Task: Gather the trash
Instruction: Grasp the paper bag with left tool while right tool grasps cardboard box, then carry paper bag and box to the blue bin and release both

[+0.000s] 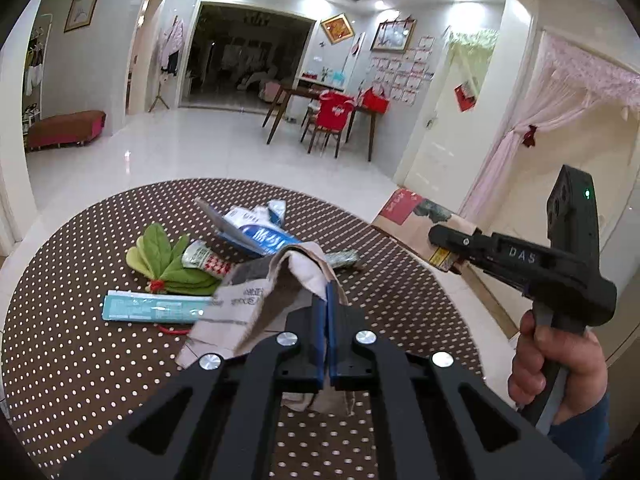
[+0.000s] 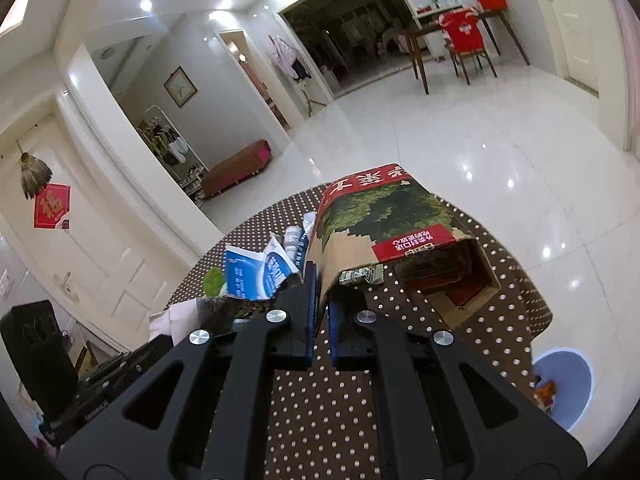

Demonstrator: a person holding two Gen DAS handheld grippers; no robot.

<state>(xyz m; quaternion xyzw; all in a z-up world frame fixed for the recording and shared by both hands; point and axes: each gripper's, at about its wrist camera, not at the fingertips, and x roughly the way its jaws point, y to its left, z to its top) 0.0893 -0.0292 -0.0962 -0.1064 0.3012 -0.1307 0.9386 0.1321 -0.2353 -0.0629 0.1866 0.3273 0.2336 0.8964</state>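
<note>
My left gripper (image 1: 327, 300) is shut on a crumpled grey-beige paper wrapper (image 1: 256, 296) and holds it over the round polka-dot table (image 1: 80, 360). Beyond it lie a blue-white torn packet (image 1: 256, 232), green leaves (image 1: 168, 260), a red-white wrapper (image 1: 204, 258), a teal strip pack (image 1: 156, 307) and a small green wrapper (image 1: 340, 258). My right gripper (image 2: 322, 276) is shut on the rim of an open red-and-green paper bag (image 2: 384, 220), tilted with its mouth toward me. The right gripper also shows in the left wrist view (image 1: 444, 240), holding the bag (image 1: 416, 216).
A blue bin (image 2: 568, 384) with some trash stands on the floor at the table's right. A dining table with a red-covered chair (image 1: 332, 116) stands far across the white tiled floor. A brown bench (image 1: 64, 128) is at the left wall.
</note>
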